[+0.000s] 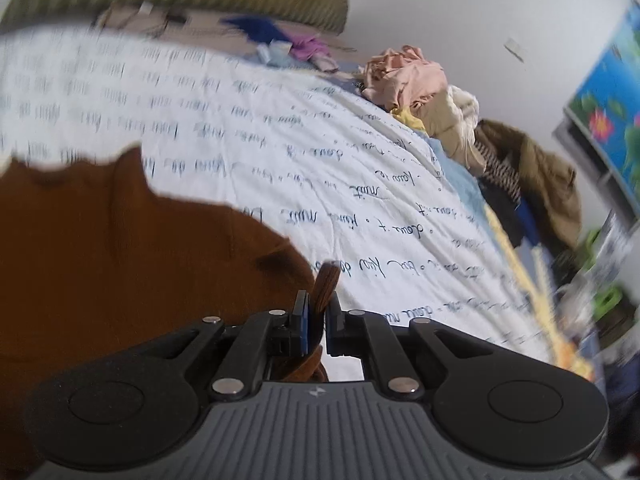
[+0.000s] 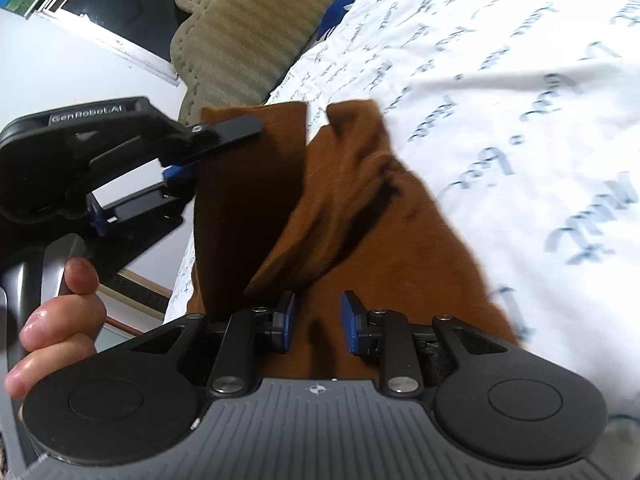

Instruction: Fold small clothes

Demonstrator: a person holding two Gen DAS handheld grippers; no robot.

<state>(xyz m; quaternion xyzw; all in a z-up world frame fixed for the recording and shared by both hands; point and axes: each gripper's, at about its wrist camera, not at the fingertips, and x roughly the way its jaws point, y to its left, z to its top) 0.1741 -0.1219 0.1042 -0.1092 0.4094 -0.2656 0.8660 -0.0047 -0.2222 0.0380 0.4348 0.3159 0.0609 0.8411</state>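
1. The left gripper (image 1: 318, 312) is clamping a bunched edge of the brown garment (image 1: 100, 248); a narrow fold of the cloth is sticking up between its closed blue pads.
2. In the right wrist view the same left gripper (image 2: 192, 160) is showing at the left, its fingers closed on the garment's left edge, with a person's hand (image 2: 56, 320) gripping its handle below.
3. The right gripper (image 2: 316, 324) is standing with its fingers apart, hovering just over the near part of the brown garment (image 2: 340, 220); nothing is sitting between its pads.
4. The garment is lying on the white bedsheet (image 1: 260, 128) printed with blue handwriting, and it is hanging partly lifted at the left gripper's side; two leg-like sections are pointing toward the far end.
5. A pile of other clothes (image 1: 432, 92), pink, cream and yellow, is sitting at the far right of the bed, with a brownish item and a striped one just beside it.
6. A ribbed olive headboard (image 2: 248, 28) is standing at the far end of the bed.
7. Both views are blurring somewhat.
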